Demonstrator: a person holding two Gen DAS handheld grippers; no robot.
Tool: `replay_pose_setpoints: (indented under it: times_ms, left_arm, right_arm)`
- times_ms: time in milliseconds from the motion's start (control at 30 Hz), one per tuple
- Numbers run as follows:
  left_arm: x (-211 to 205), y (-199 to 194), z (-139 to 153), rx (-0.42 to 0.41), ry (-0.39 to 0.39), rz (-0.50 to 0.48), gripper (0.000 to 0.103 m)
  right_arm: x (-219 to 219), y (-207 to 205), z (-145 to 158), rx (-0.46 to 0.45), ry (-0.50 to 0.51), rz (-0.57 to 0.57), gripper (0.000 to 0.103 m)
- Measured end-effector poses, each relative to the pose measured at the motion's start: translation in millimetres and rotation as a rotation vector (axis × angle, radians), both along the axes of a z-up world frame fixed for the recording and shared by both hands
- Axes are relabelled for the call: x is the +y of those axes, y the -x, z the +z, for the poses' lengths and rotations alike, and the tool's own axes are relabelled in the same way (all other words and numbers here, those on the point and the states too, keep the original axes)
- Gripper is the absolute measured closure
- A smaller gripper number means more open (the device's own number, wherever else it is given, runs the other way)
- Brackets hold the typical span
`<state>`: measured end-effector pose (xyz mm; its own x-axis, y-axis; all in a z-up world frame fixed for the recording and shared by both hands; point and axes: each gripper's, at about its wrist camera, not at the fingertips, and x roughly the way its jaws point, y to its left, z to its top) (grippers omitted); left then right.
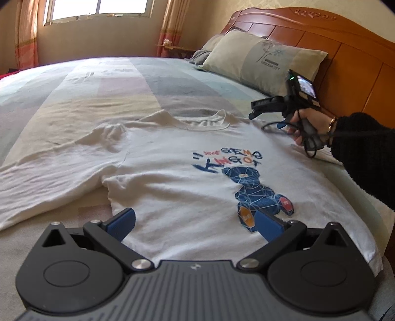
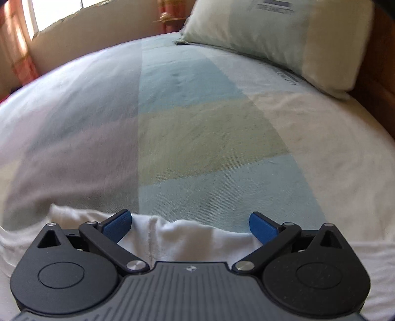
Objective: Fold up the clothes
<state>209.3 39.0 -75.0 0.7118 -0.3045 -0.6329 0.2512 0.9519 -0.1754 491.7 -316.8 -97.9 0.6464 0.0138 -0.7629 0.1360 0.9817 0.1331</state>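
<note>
Left gripper (image 1: 195,222): blue-padded fingers spread apart, nothing between them; held low over the bottom part of the shirt, one pad just beside the shirt's printed figure.
Right gripper (image 2: 188,226): fingers spread apart, gripping nothing; poised at the shirt's shoulder edge beside the collar, white cloth showing between and under the pads. In the left wrist view it sits at the far right of the shirt, held by a hand (image 1: 309,126) in a black fuzzy sleeve (image 1: 363,150), a cable trailing onto the shirt.
Shirt (image 1: 172,160): white T-shirt, lying front-up and mostly flat on the bed, collar toward the pillows; one sleeve stretched out flat from its side, some wrinkles at that shoulder.
Print (image 1: 249,187): blue bear figure with lettering above it, on the shirt's chest.
Bed (image 1: 74,86): pastel patchwork cover, under and around the shirt.
Pillows (image 1: 261,56): beyond the shirt's collar, against a wooden headboard (image 1: 345,42).
Window (image 1: 98,10): far beyond the shirt, curtains either side.
</note>
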Motion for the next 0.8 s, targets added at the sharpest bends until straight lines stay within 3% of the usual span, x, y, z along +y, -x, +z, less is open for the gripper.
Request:
replay_pose_setpoints:
  times_ms: [100, 233, 333, 433, 567, 667, 800]
  left_arm:
    - [0.5, 4.4, 3.8, -0.013, 0.005, -0.006, 0.001]
    - [-1.6, 8.2, 4.1, -0.018, 0.0, -0.009, 0.001]
    - [-2.0, 10.1, 3.2, -0.011, -0.006, -0.011, 0.001]
    - [0.4, 9.8, 1.2, 0.0, -0.01, -0.007, 0.001]
    - [-0.4, 6.1, 0.1, 0.0, -0.018, -0.011, 0.001]
    - [-3.0, 4.8, 0.7, -0.001, -0.032, -0.018, 0.001]
    - [-8.4, 9.2, 3.6, -0.001, -0.033, -0.034, 0.001]
  right_arm:
    - [-7.7, 27.0, 18.5, -0.017, -0.1, 0.096, 0.0]
    - [1.2, 44.0, 22.9, 0.037, -0.232, 0.255, 0.0]
    - [23.8, 38.4, 15.9, 0.057, -0.187, 0.308, 0.0]
    - [37.0, 22.6, -0.9, 0.071, -0.126, 0.28, 0.0]
    - [42.3, 7.7, -14.6, 0.004, -0.028, 0.221, 0.0]
    - [37.2, 9.9, -10.0, -0.016, -0.058, 0.186, 0.0]
    - [13.0, 45.2, 13.0, -0.058, -0.086, 0.198, 0.0]
